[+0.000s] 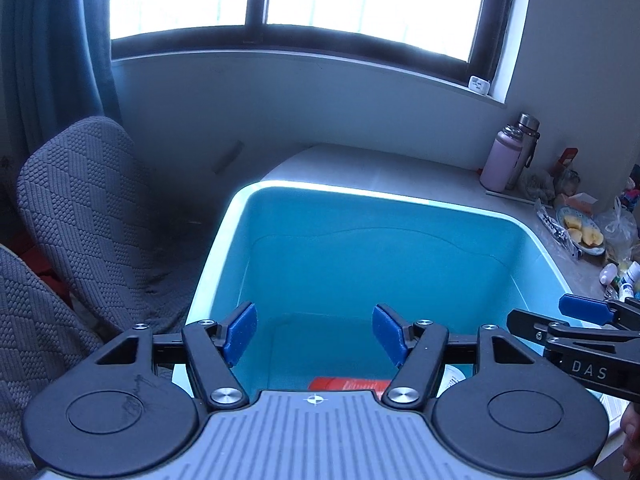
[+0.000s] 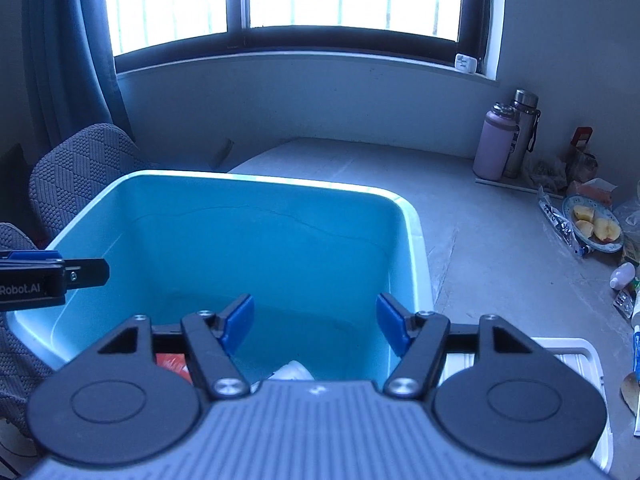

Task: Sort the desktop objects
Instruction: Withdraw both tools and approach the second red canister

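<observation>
A deep light-blue plastic bin (image 1: 240, 216) stands on the grey desk; it also shows in the right wrist view (image 2: 412, 232). My left gripper (image 1: 316, 334) is open and empty, held above the bin's inside. A red packet (image 1: 348, 383) lies on the bin's floor below it, also seen in the right wrist view (image 2: 172, 362). My right gripper (image 2: 316, 324) is open and empty over the bin's right part, with a white object (image 2: 290, 371) on the floor below. Each gripper shows at the other view's edge: the right one (image 1: 580, 320), the left one (image 2: 52, 274).
A pink bottle (image 2: 492, 144) and a steel flask (image 2: 522, 132) stand at the desk's back right. A plate of cut fruit (image 2: 594, 226), bags, small bottles (image 2: 622, 276) and tubes crowd the right edge. A white tray (image 2: 580, 356) lies right of the bin. Grey covered chairs (image 1: 80, 208) stand left.
</observation>
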{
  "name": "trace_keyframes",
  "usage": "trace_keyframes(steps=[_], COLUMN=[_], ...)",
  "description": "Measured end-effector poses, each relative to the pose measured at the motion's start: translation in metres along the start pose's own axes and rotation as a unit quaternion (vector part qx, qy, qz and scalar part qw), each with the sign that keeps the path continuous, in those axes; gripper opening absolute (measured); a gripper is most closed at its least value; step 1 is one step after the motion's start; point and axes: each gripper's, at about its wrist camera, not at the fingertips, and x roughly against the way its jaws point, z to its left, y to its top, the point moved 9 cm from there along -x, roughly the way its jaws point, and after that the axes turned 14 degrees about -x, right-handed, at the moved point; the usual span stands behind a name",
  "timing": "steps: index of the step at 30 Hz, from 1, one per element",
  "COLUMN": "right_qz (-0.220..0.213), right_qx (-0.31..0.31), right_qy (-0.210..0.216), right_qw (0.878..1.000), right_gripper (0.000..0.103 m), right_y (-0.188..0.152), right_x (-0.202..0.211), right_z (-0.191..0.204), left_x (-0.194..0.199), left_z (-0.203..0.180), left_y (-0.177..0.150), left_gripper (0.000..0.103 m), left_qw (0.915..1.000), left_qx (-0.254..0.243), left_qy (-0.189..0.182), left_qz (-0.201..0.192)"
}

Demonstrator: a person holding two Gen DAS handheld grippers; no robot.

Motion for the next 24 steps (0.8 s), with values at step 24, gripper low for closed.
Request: trace_keyframes(steps=[24], right_qz=[-0.032], right_qx=[-0.005], right_qy=[0.029], right_qw=[0.999], right_gripper=[0.08], right_y=[-0.081], right_x=[0.087], right_z=[-0.045], left_x=[0.119], left_z=[-0.049], left_y=[-0.109], left_gripper=[0.082], left_qw=[0.9989], left_qx=[0.019], left_qy=[0.04], left_qz=[-0.014])
